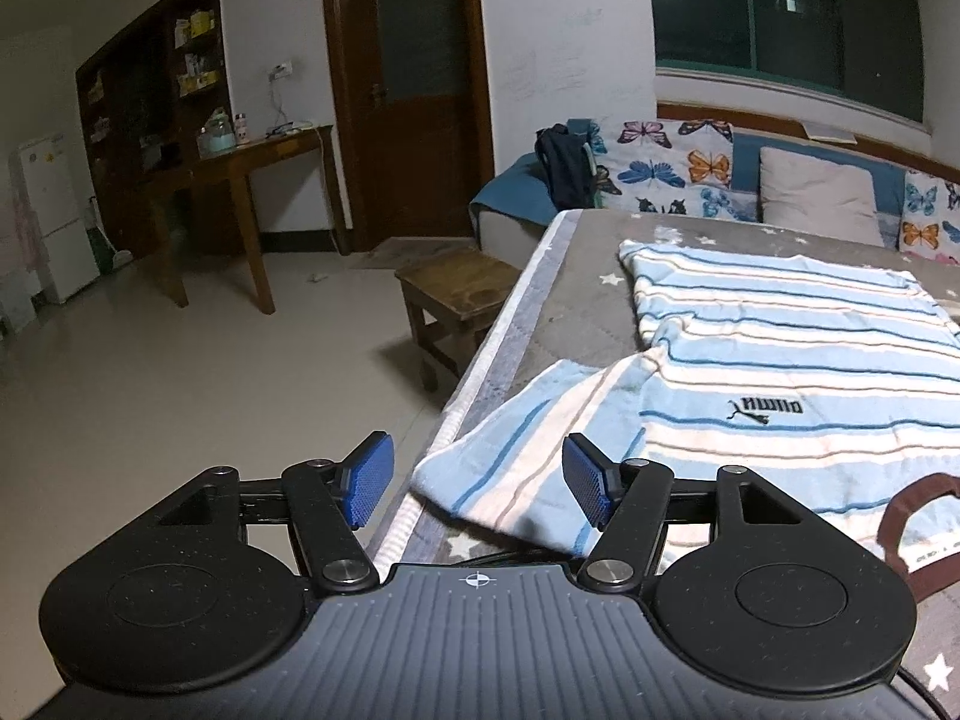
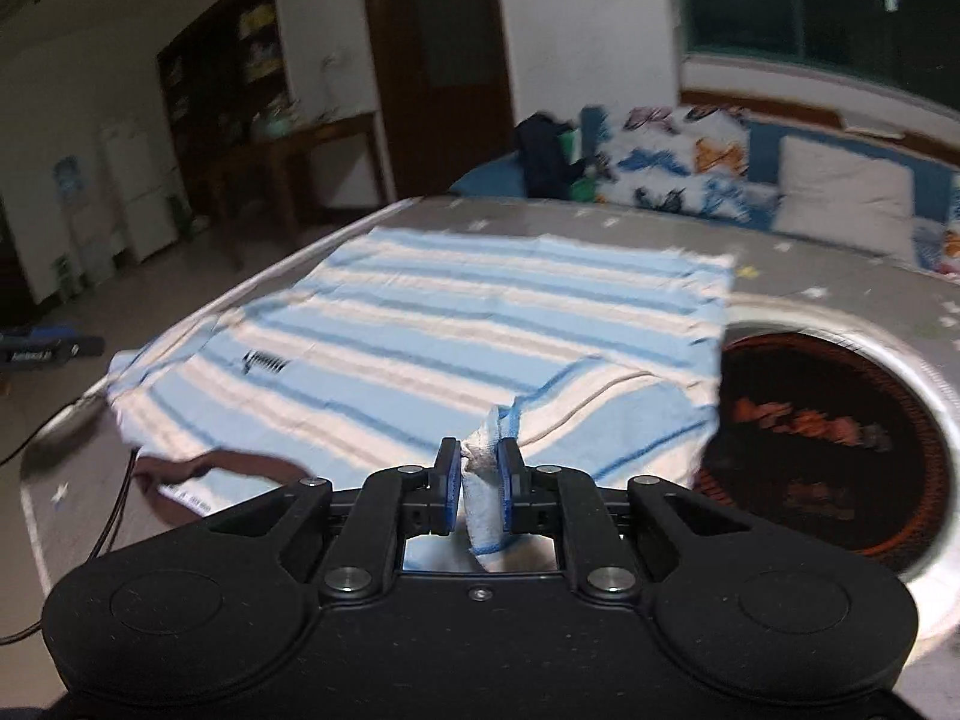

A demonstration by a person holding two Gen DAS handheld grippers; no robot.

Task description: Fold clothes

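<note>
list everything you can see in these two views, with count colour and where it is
striped t-shirt: 1, light blue and white with a black logo, spread on the table
table cover: 1, grey with white stars, under the shirt
round heater opening: 1, dark with orange glow, in the table by the shirt's edge
wooden stool: 1, brown, on the floor beside the table
butterfly cushions: several, white with coloured butterflies, on the sofa behind
plain pillow: 1, pale, on the sofa
dark bag: 1, sofa end
wooden desk: 1, brown, by the door
fridge: 1, white, far left
left gripper: 1, black, blue pads, open above the near sleeve
right gripper: 1, pinching the other sleeve
</note>
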